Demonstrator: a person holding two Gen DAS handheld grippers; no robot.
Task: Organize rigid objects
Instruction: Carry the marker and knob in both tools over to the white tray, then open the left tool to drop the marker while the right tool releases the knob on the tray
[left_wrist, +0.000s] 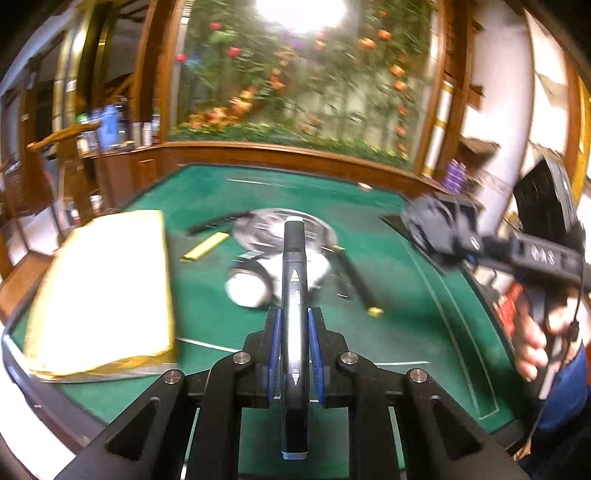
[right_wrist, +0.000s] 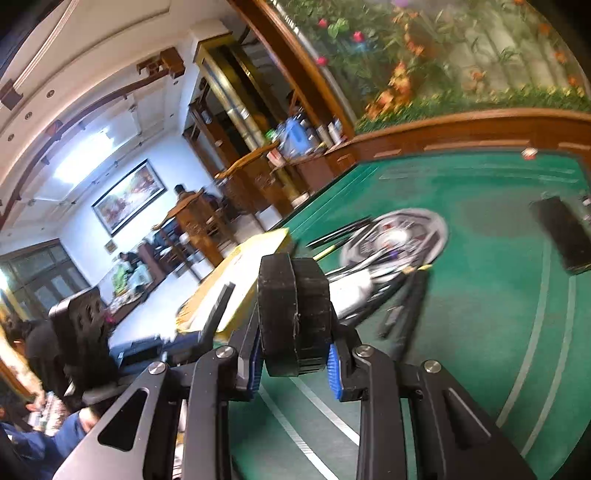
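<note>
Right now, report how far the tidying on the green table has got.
Nothing looks sorted yet. In hand: the left tool is shut on a dark marker, and the right tool is shut on a black chunky object. Left: the round silver disc, a yellow strip and black sticks lie loose on the green table.

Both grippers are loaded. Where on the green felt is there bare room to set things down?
Bare felt lies at the far side, between the silver disc and the wooden rail. More lies near the right edge, beside the black stick. The middle is crowded: disc, white object, yellow bar, with the gold box on the left.
</note>
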